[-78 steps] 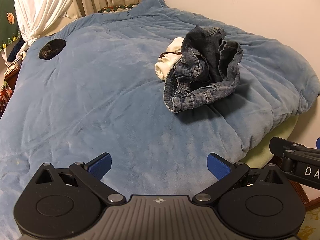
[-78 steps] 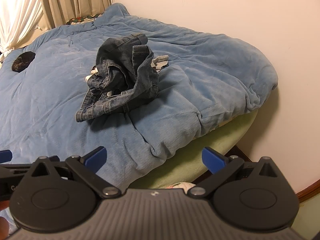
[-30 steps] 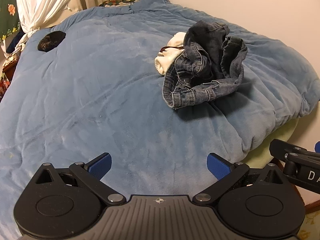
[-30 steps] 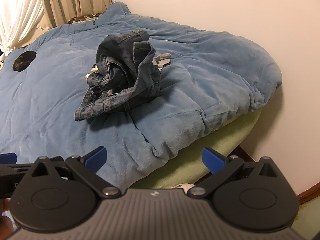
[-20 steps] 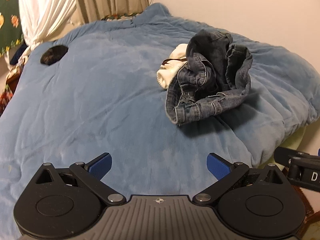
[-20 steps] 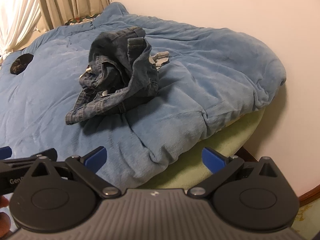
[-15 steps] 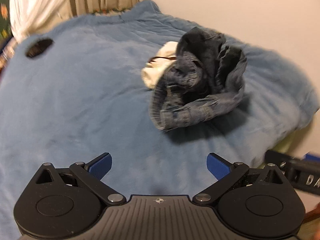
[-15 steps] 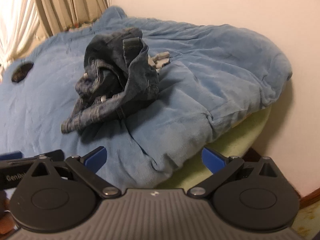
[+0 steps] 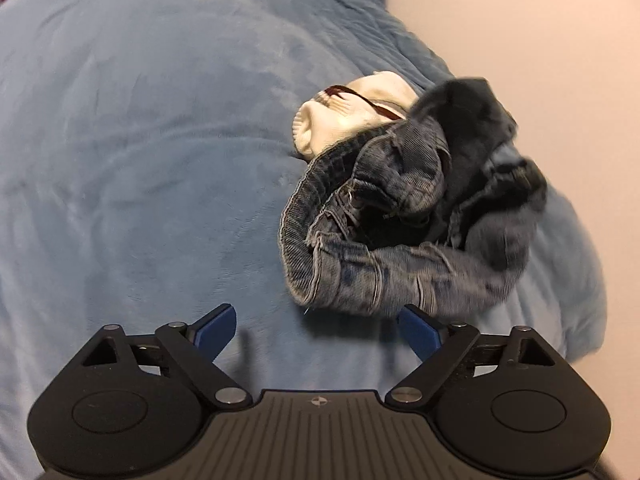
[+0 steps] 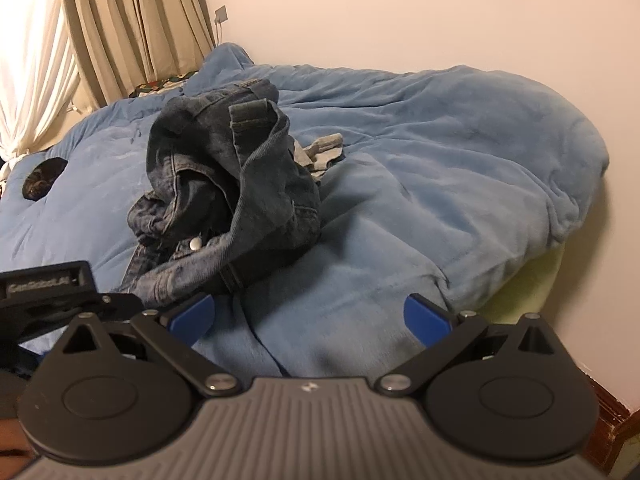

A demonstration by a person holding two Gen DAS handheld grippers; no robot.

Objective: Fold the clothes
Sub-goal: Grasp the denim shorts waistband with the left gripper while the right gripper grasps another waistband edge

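Hovering over the blue duvet [image 9: 132,168], we are holding the left gripper [image 9: 318,330] with its blue fingertips [image 9: 214,328] spread wide apart and gripping nothing. The crumpled denim jeans [image 9: 404,216] are lying in a heap just beyond that gripper, their waistband edge almost at the right-hand fingertip; whether the two are touching, we cannot tell. A cream knitted garment [image 9: 348,116] is sitting against the far side of the jeans, partly tucked under them.

We are keeping the right gripper [image 10: 308,318] low over the duvet's [image 10: 440,184] near edge, its fingers likewise wide apart and empty. From here the jeans [image 10: 224,184] are piling up ahead and to the left, near the left-hand pad. A grey piece of cloth [image 10: 320,152] is peeking out behind them. A small dark item [image 10: 40,180] is lying well apart on the duvet's far left, beige curtains [image 10: 132,32] are hanging behind, and a light green sheet [image 10: 524,280] is showing under the duvet.
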